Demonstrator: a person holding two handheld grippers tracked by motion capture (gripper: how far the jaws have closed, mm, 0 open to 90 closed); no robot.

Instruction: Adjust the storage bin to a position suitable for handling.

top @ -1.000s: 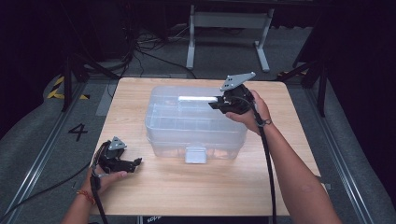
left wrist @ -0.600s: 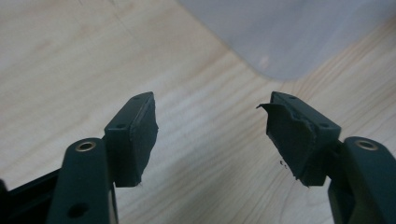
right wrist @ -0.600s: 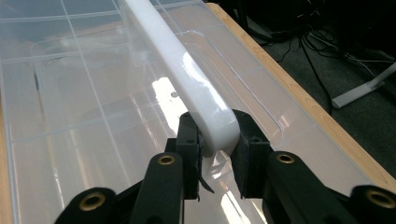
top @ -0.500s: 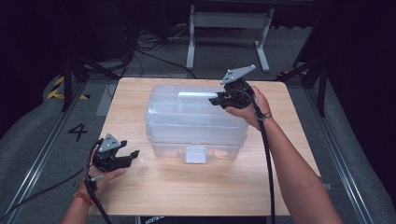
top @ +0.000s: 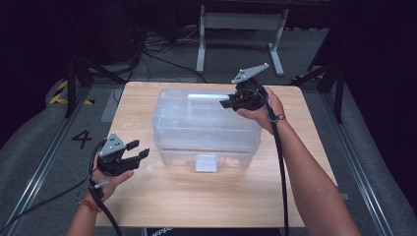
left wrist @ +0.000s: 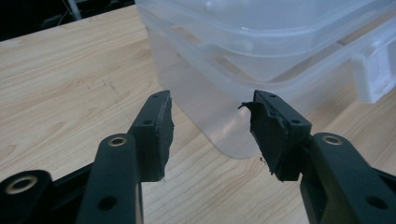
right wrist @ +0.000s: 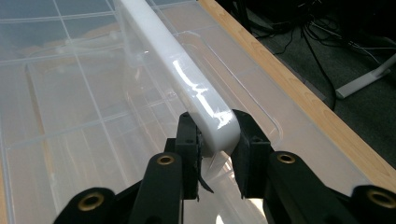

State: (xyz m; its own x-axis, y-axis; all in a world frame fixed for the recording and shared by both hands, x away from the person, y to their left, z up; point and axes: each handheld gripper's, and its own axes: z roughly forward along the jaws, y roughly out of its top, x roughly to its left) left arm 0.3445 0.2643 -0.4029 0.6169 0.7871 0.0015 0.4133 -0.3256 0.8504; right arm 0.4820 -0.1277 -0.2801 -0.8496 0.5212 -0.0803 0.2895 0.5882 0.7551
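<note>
You are working on a clear plastic storage box (top: 204, 130) that is sitting in the middle of the wooden table (top: 206, 196), with its white front latch (top: 206, 162) facing you. Taking the box as the landmark: your right gripper (top: 235, 102) is sitting over its far right corner, and in the right gripper view its jaws are pinching the end of the white carry handle (right wrist: 187, 88) that is running along the lid (right wrist: 70, 107). Your left gripper (top: 136, 149) is hovering just off the box's near left corner, apart from it. Its jaws have just been closing, yet they are standing part-spread with nothing between the pads (left wrist: 161, 135); the rounded corner of the box lies beyond them.

The box is looking light and seemingly empty, with thin, see-through walls that are likely to flex under a squeeze. The smooth plastic is probably slippery, and a hard pinch could crack or dent it. The handle is the stiffest part, so you are gripping in a sensible place, though holding one end alone may be letting the box swing or the lid bow. For the left side, the protruding rim under the lid is looking like a firmer hold than the curved wall.
</note>
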